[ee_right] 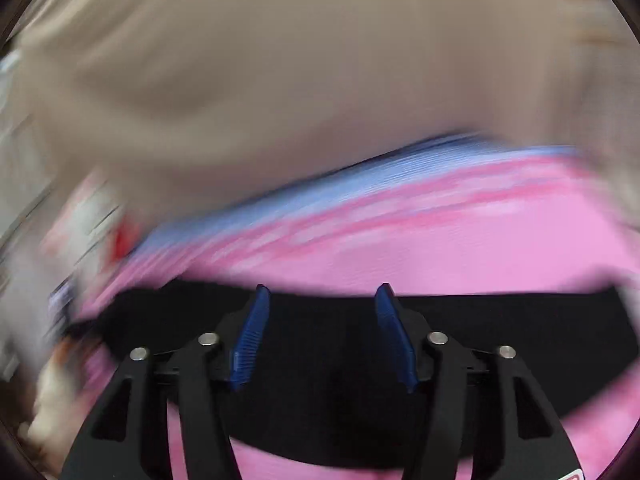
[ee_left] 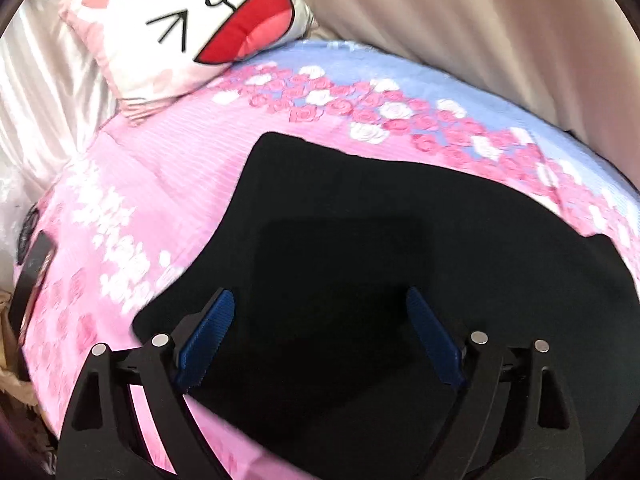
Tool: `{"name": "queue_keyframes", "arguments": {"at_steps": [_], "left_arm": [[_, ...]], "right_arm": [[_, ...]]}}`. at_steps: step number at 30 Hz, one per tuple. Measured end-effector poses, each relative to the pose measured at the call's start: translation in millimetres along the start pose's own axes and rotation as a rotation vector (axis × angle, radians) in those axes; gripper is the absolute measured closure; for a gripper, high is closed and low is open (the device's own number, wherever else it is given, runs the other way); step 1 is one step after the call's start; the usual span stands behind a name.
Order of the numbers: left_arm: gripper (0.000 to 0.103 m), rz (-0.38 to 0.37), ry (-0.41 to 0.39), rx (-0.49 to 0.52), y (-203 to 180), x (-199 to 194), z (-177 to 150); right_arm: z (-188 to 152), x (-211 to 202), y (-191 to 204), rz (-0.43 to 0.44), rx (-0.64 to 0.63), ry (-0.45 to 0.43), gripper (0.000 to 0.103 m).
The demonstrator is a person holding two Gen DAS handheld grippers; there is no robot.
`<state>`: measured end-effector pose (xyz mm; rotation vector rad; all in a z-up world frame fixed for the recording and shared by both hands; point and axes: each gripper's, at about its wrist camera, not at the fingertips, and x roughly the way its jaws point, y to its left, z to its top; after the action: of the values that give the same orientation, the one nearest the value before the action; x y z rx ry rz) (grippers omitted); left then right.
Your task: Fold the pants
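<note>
Black pants [ee_left: 400, 240], flat on the bed [ee_left: 168, 184] by its near edge: left gripper [ee_left: 320, 332] and right gripper [ee_right: 322, 328], fingers apart, empty above cloth; advise pinching both layers at one hem, lifting evenly

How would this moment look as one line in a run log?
task: fold pants | pants: flat on bed | left tool: open, over pants | right tool: open, over pants, blurred
</note>
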<state>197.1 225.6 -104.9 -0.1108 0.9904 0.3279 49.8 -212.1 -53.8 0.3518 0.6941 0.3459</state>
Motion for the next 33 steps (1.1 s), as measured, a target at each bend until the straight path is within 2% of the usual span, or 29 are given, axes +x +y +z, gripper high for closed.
{"name": "queue_keyframes", "arguments": {"at_steps": [3, 7, 8, 9, 10, 13, 14, 16, 18, 21, 22, 23, 27, 28, 29, 30, 32, 33], "left_arm": [[0.016, 0.007, -0.027, 0.033, 0, 7, 8], [0.015, 0.003, -0.049, 0.059, -3, 14, 22], [0.015, 0.002, -0.051, 0.062, -2, 17, 25], [0.015, -0.002, -0.054, 0.063, -2, 20, 30], [0.015, -0.011, -0.052, 0.064, -2, 24, 34], [0.013, -0.026, -0.061, 0.064, -1, 34, 45], [0.013, -0.022, -0.068, 0.068, -1, 36, 47], [0.011, 0.007, -0.09, 0.083, -5, 46, 56], [0.011, 0.03, -0.09, 0.087, -9, 52, 63], [0.011, 0.048, -0.11, 0.09, -10, 47, 68], [0.011, 0.045, -0.116, 0.089, -8, 43, 66], [0.011, 0.04, -0.126, 0.088, -8, 40, 64], [0.012, 0.048, -0.138, 0.077, -7, 34, 61], [0.012, 0.048, -0.136, 0.069, -6, 33, 61], [0.012, 0.046, -0.136, 0.063, -6, 31, 61], [0.013, 0.043, -0.139, 0.06, -4, 28, 60], [0.013, 0.045, -0.16, 0.067, -1, 19, 57], [0.013, 0.076, -0.18, 0.077, 0, 17, 57]], "right_arm": [[18, 107, 56, 0.114, -0.121, 0.155, 0.047], [51, 219, 88, 0.124, -0.149, 0.264, 0.047], [49, 228, 100, 0.135, -0.15, 0.281, 0.053], [51, 242, 109, 0.142, -0.158, 0.293, 0.068], [53, 251, 116, 0.116, -0.175, 0.292, 0.098], [63, 260, 118, 0.071, -0.206, 0.233, 0.103], [69, 261, 118, 0.044, -0.215, 0.192, 0.103], [80, 271, 110, -0.03, -0.222, 0.17, 0.103], [89, 271, 97, -0.02, -0.142, 0.175, 0.103], [88, 238, 98, 0.072, -0.136, 0.166, 0.084], [82, 226, 101, 0.087, -0.161, 0.164, 0.054], [77, 219, 102, 0.085, -0.185, 0.163, 0.033], [68, 241, 102, 0.026, -0.246, 0.243, 0.034], [66, 257, 99, 0.024, -0.244, 0.282, 0.041], [63, 267, 95, 0.039, -0.228, 0.315, 0.078], [61, 276, 91, 0.054, -0.201, 0.328, 0.088], [68, 272, 95, 0.037, -0.239, 0.272, 0.093], [73, 268, 94, 0.038, -0.239, 0.238, 0.094]]}}
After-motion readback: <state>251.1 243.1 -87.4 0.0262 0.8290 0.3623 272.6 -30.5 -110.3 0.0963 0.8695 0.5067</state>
